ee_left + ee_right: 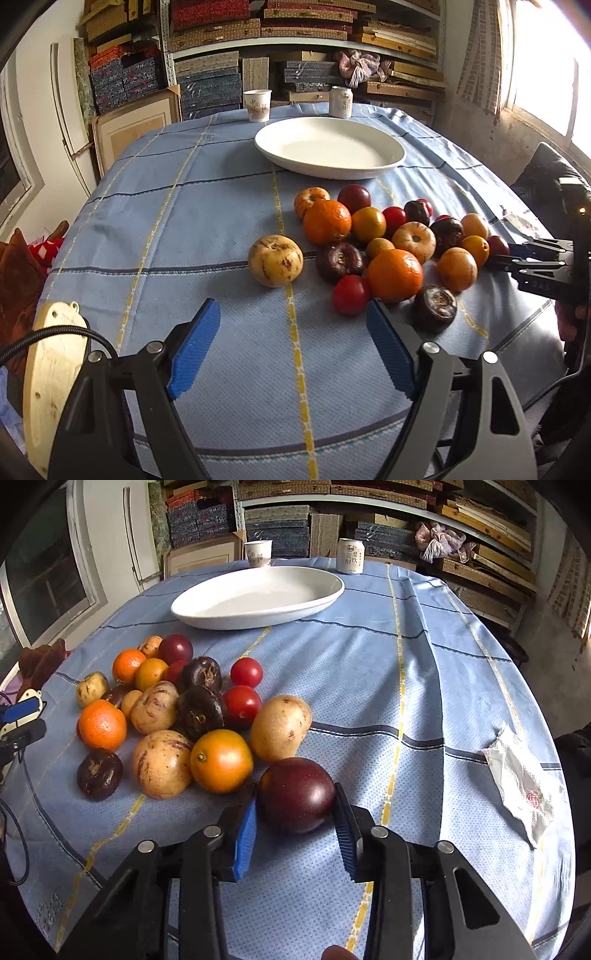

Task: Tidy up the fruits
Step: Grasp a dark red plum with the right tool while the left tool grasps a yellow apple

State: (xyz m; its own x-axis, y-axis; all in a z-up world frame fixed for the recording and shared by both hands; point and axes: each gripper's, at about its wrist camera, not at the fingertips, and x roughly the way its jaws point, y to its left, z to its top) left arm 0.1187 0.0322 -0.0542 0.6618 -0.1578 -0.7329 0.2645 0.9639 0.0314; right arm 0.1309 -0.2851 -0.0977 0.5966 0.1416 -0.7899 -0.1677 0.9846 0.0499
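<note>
Basically nothing sorted yet; white dish [258, 594] sits bare at the far side of the surface [369, 686], w/ the whole fruit pile [177, 716] loose on the blue checked cloth, nearer the camera; right gripper [295, 834] has its fingers clamped on a dark purple fruit [295, 794] at the pile's near edge; left gripper [291, 347] hangs spread, holding nothing, short of the pile; paper cup [257, 105] & can [341, 101] behind dish; cluttered shelves of boxes [295, 22] beyond.

Bare cloth [369, 672] right of fruit pile [177, 709], seemingly clear to plate [207, 618].
</note>
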